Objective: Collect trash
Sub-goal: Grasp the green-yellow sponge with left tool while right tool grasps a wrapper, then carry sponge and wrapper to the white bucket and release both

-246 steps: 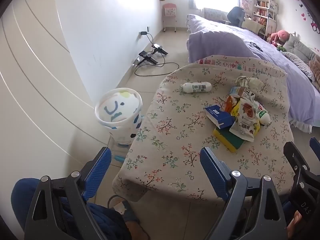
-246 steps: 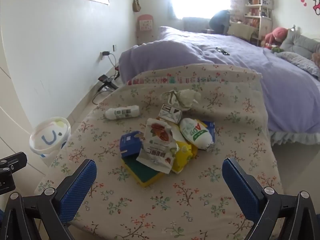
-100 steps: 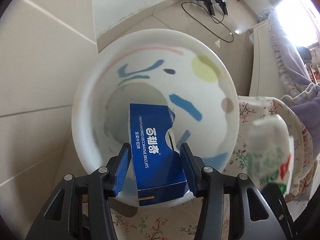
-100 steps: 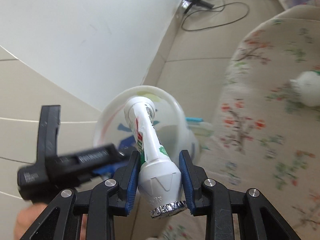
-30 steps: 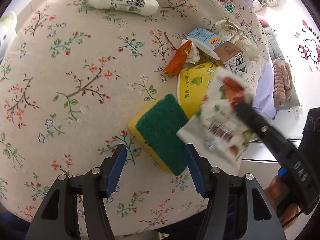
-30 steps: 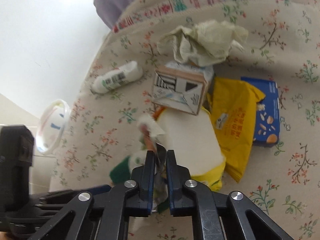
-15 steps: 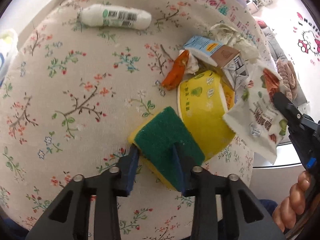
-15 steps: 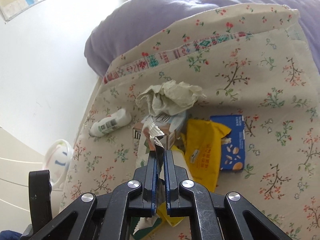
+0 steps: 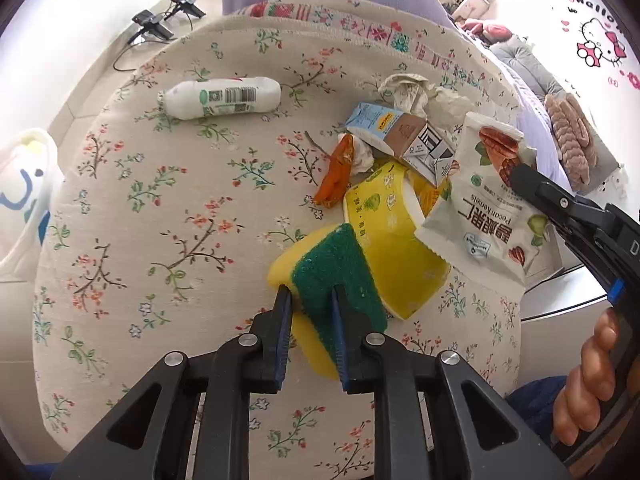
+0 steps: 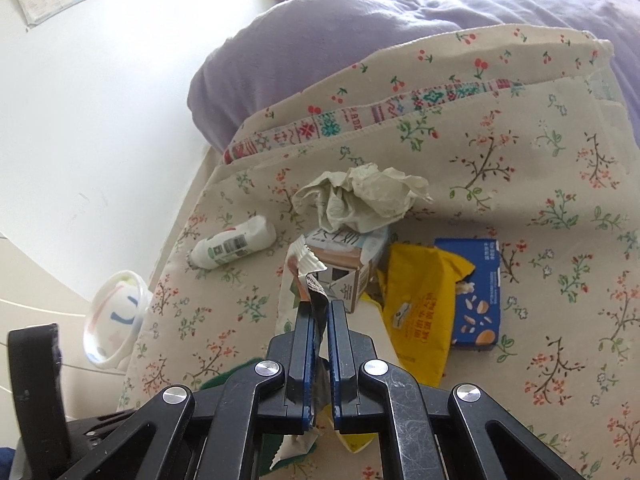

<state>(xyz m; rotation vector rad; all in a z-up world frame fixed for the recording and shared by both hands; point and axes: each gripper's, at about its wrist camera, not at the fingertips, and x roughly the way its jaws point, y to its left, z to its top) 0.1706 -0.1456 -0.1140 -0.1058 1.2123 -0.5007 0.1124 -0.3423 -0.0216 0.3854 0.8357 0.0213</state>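
Note:
My left gripper (image 9: pixel 309 292) is shut on a yellow sponge with a green scouring side (image 9: pixel 336 276) and holds it just above the floral tablecloth (image 9: pixel 160 208). My right gripper (image 10: pixel 319 306) is shut on a white pecan snack packet (image 9: pixel 480 200), held up over the pile; in the right wrist view only the packet's crumpled edge (image 10: pixel 306 270) shows between the pads. A yellow paper cup (image 9: pixel 388 236), a milk carton (image 9: pixel 400 132), an orange wrapper (image 9: pixel 336 172), crumpled paper (image 10: pixel 360 200) and a white bottle (image 9: pixel 222 98) lie on the cloth.
The white bin with blue marks (image 10: pixel 114 318) stands on the floor left of the table, also at the left wrist view's edge (image 9: pixel 20 192). A yellow bag (image 10: pixel 420 300) and a blue box (image 10: pixel 476 292) lie to the right. The purple bed (image 10: pixel 360 32) is behind.
My left gripper has closed on the sponge and lifted it off the cloth. My right gripper has raised the snack packet higher and pulled back from the pile.

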